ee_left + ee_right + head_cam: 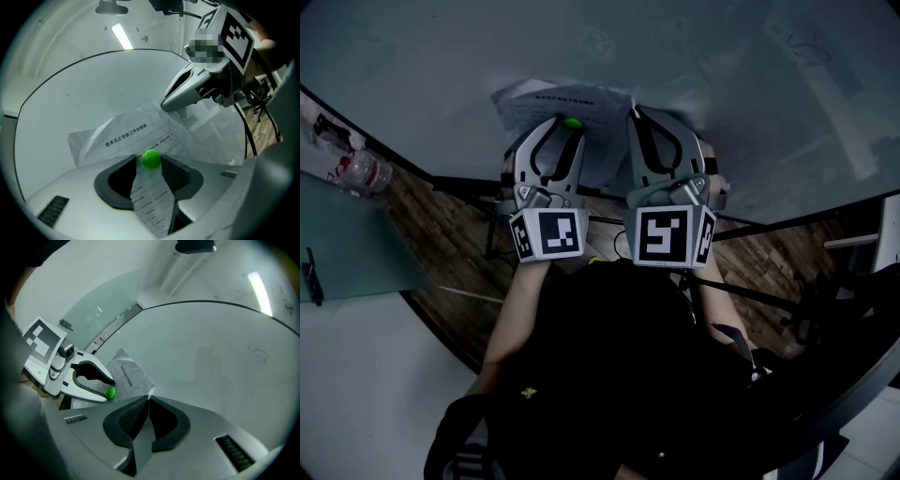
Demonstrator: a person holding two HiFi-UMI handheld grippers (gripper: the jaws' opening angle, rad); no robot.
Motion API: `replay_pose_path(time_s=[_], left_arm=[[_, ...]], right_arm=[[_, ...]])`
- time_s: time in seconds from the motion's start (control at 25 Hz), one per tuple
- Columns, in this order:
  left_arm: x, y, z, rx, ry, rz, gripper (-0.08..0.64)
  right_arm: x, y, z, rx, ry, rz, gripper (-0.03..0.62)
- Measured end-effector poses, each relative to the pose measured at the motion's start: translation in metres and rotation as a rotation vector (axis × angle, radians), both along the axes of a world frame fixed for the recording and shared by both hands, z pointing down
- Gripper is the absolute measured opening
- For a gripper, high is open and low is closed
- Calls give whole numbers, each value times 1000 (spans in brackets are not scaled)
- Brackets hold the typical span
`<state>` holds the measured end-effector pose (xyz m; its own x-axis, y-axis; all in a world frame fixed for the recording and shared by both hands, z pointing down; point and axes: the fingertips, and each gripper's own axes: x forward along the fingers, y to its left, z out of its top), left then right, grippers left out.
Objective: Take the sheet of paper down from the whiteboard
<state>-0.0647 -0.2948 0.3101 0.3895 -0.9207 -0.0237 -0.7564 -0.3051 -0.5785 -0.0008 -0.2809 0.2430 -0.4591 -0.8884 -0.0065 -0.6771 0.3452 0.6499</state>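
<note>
- The person's dark top (609, 375) fills the bottom of the head view. Just beyond it are the two black-and-white square marker cubes of the grey hand-held grippers.
- The left gripper (569, 128) is clamped on a small round bright-green magnet (151, 159), with a jaw tip touching it on each side.
- The right gripper (148, 399) has its jaws pinched together on the right edge of the white printed sheet of paper (126, 136). A sliver of the sheet shows at the jaw tips.
- The sheet lies against the glossy pale grey whiteboard (211, 348), with the magnet on its face and both grippers at it.
- The sheet looks thin, light and limp, and is already creased. It would likely tear under a hard tug while the magnet pins it.
- An edge pinch like the right one suits it. The magnet is probably best lifted straight off.
- The heading reads "数采员正常班工作安排表". The table printed below it is too small to read.
</note>
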Motion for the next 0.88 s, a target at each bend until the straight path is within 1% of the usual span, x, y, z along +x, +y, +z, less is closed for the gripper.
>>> replay_pose_path(time_s=[0.08,0.32,0.44,0.68,0.88], left_arm=[[0,0,0,0,-5,1,164],[5,1,1,3,-16,7,164],[3,-1,-1,7,-20,-6,163],[4,-2,1,15,-52,-24,155],[4,-2,0,22,-64,-27,149]], right_arm=[[0,0,0,-20,-30,-11,18],[1,-1,-1,-39,-58,-31,17],[0,-2,-2,-39,-58,-36,17],[0,-2,-1,-40,-47,-39,17],[-2,-2,-2,-39,-67,-49,17]])
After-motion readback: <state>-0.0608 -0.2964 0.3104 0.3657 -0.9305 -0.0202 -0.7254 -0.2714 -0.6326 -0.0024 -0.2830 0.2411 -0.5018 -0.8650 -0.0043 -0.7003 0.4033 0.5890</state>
